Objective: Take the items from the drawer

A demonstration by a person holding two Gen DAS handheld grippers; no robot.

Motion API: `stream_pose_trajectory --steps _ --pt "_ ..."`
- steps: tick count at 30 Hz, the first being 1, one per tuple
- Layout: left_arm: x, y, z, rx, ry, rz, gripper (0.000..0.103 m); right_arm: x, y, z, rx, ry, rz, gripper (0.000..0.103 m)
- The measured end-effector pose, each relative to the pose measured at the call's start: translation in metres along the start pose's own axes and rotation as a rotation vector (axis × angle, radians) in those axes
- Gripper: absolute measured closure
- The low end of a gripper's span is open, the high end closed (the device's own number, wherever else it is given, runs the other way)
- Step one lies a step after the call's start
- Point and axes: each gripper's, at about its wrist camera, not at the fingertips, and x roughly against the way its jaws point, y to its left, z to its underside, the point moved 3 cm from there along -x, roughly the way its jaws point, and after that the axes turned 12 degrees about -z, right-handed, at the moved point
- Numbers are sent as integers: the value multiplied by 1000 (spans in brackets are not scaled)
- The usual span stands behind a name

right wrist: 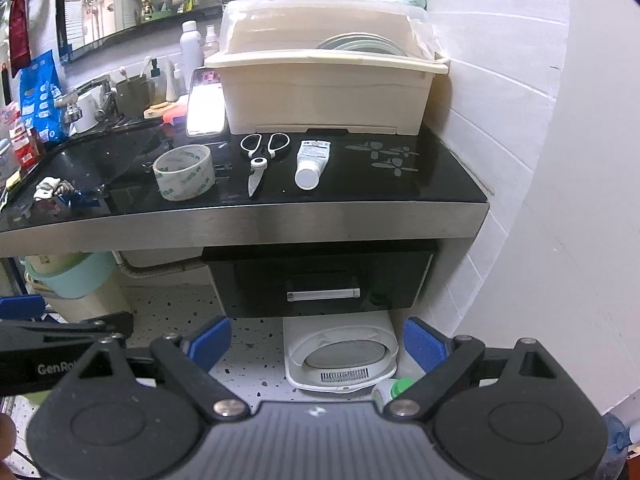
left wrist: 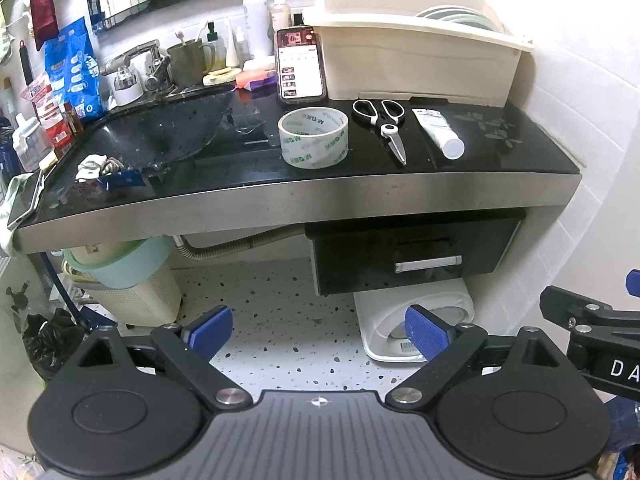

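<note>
A black drawer [right wrist: 320, 280] with a silver bar handle [right wrist: 323, 294] sits closed under the worktop [right wrist: 248, 226], at the centre of the right wrist view and right of centre in the left wrist view.

On the black worktop above it, left to right, lie a roll of clear tape [right wrist: 184, 172] printed with green lettering too small to read surely, white-handled scissors [right wrist: 262, 156] with the blades pointing toward the camera, and a white tube [right wrist: 311, 162] with a white cap and fine print that cannot be read. Behind them stands a cream dish rack [right wrist: 326, 88] holding plates under a clear lid, with a lit phone [right wrist: 206, 104] leaning just left of it. At the far left is a sink with a chrome tap [left wrist: 132, 58] and a blue printed bag [left wrist: 72, 68].

On the speckled floor below the drawer stands a white appliance [right wrist: 340, 354].

The left hand-held gripper [left wrist: 318, 330] fills the lower frame, blue pads wide apart and empty. The right hand-held gripper [right wrist: 316, 340] is likewise wide open, holding nothing. Its side reads "DA" in the left wrist view; the left one's side reads "GenRo" in the right wrist view.
</note>
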Motion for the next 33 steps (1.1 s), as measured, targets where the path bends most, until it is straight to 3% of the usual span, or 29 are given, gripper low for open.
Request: stream_pose_trajectory --steps 33 --pt "3 5 1 10 -7 0 9 -1 5 2 4 -4 -15 10"
